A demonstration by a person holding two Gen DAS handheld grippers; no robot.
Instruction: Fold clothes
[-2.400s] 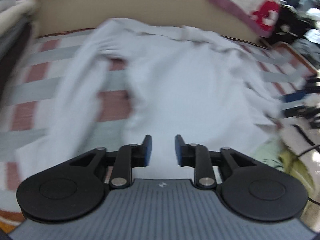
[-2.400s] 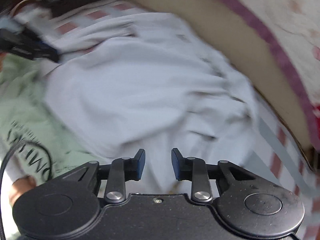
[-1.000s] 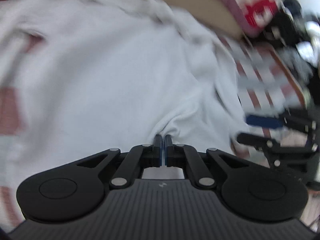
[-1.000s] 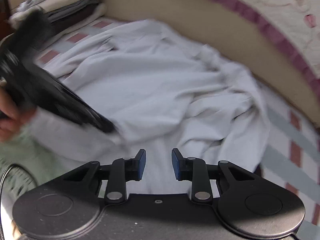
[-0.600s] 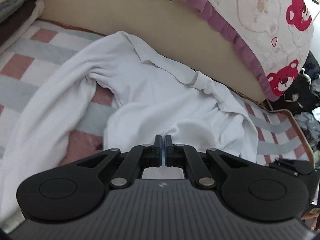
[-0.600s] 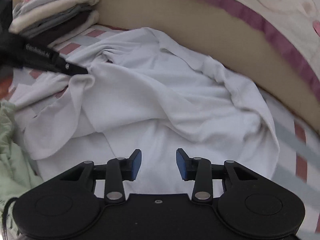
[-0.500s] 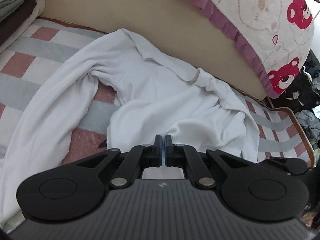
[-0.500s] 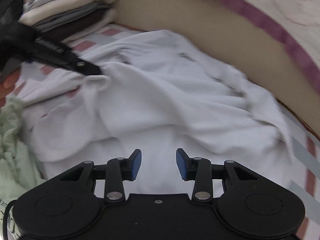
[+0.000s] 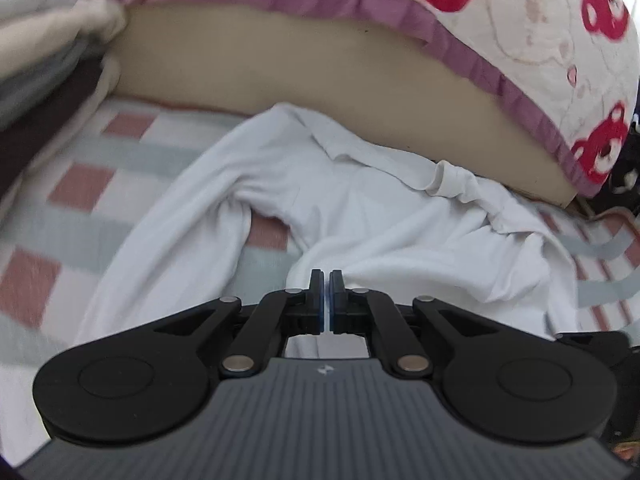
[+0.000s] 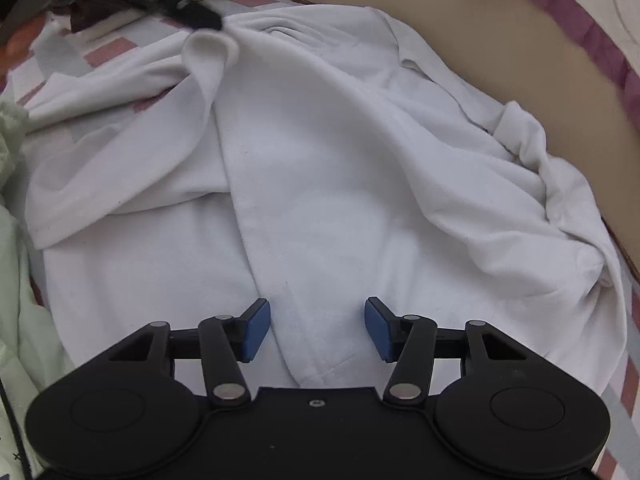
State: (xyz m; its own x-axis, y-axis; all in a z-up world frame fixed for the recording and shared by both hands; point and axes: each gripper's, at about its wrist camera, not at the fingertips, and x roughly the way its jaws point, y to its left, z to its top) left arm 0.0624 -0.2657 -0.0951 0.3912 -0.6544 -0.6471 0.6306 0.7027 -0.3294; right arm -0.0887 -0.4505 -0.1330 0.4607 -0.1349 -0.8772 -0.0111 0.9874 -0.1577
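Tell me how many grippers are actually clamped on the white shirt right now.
1. The left gripper is shut on a bunched fold of the white shirt. The right gripper hangs open above the shirt's hem, gripping nothing.

A home bedroom is showing here: a bed is wearing a checked sheet, a teddy-bear quilt is lying alongside, and folded clothes are stacking up nearby.
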